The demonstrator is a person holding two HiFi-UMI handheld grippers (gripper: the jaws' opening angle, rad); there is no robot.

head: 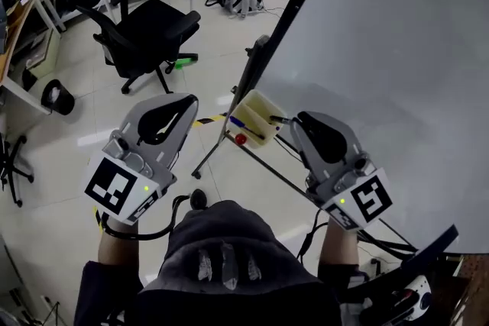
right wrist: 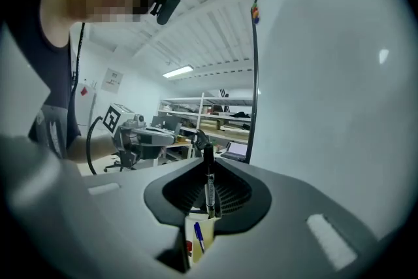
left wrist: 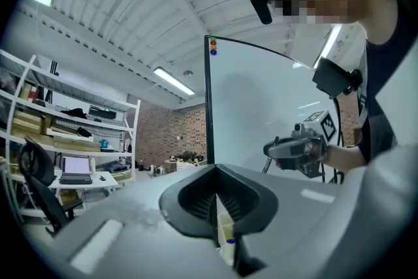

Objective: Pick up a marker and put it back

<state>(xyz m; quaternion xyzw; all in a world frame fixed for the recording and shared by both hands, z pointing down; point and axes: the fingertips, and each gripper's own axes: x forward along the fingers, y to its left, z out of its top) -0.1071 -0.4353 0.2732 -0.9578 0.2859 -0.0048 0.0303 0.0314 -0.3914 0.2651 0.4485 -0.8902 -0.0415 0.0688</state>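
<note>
Right tool grips black marker near holder; left tool clenched, empty.

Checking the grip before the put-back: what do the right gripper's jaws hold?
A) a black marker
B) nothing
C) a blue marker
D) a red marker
A: the right gripper is shut on a black marker standing upright above the yellowish holder.
</note>
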